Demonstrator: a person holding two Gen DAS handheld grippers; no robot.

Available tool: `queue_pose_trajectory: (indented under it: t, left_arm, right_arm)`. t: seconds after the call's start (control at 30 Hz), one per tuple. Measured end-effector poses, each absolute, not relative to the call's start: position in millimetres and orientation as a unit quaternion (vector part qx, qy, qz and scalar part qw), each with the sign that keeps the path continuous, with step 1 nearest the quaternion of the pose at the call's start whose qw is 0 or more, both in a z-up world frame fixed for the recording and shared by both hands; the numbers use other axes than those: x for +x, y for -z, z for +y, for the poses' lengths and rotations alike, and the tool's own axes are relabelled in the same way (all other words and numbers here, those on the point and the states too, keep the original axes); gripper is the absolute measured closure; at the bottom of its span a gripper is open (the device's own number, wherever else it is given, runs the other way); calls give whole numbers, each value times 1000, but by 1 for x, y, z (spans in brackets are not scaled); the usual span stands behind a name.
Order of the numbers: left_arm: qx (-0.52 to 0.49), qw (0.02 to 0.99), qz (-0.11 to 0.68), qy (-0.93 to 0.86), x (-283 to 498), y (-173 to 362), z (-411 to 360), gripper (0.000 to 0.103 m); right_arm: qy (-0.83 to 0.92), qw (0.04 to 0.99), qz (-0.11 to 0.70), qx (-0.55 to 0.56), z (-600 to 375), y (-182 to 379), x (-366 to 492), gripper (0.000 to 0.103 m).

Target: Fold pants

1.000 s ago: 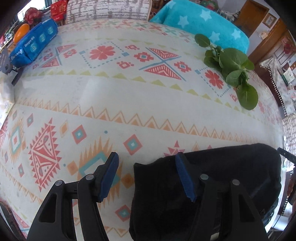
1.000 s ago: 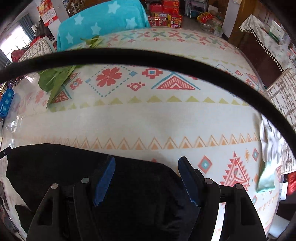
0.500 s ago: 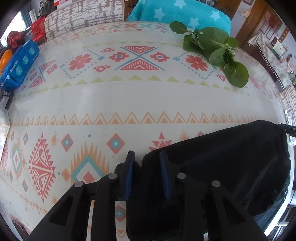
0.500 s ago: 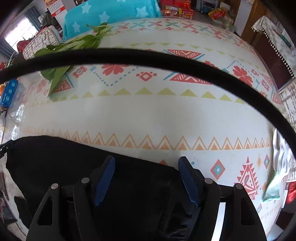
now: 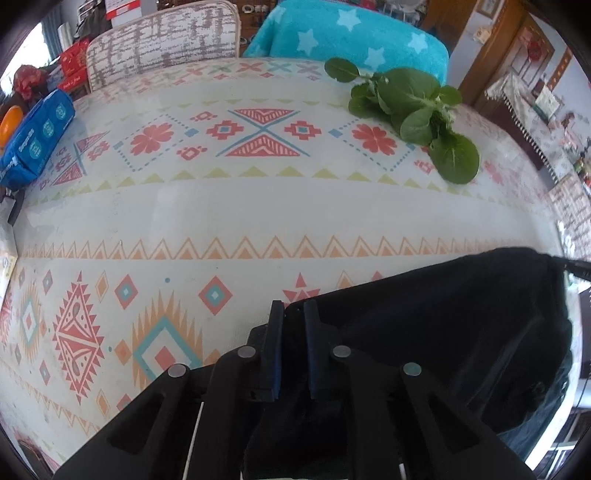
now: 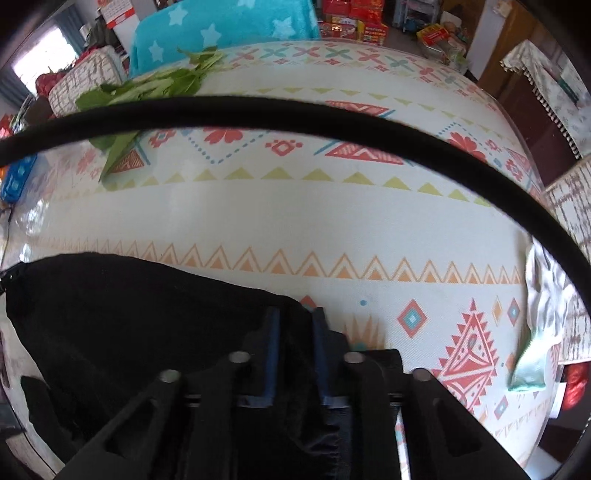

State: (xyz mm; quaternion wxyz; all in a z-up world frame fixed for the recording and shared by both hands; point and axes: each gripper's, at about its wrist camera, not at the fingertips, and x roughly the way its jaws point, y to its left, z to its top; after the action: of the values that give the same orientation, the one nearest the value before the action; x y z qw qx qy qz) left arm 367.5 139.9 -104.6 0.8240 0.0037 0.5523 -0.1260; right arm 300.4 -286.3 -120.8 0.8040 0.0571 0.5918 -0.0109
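Now — 2 claws pinching 1 black pants (image 5: 443, 332) | left claw (image 5: 293, 314) — right claw (image 6: 295, 321)

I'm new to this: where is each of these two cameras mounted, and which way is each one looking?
Left wrist view: sits on the left hand-held gripper, facing forward over the patterned table; its fingers pinch the black pants.
Right wrist view: sits on the right hand-held gripper, facing the same way; its fingers pinch the pants too, and a black cable crosses the view.
Both views share the pants, the table, the leafy greens and the teal star blanket.
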Motion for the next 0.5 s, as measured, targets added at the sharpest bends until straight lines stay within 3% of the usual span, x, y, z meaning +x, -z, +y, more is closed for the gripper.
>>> queue_pose_trajectory:
  t: [0.5]
  left_arm:
    - [-4,870,479,117,304,24,139,93]
  right_arm:
    - [3,852,521,50,-275,56,243,90]
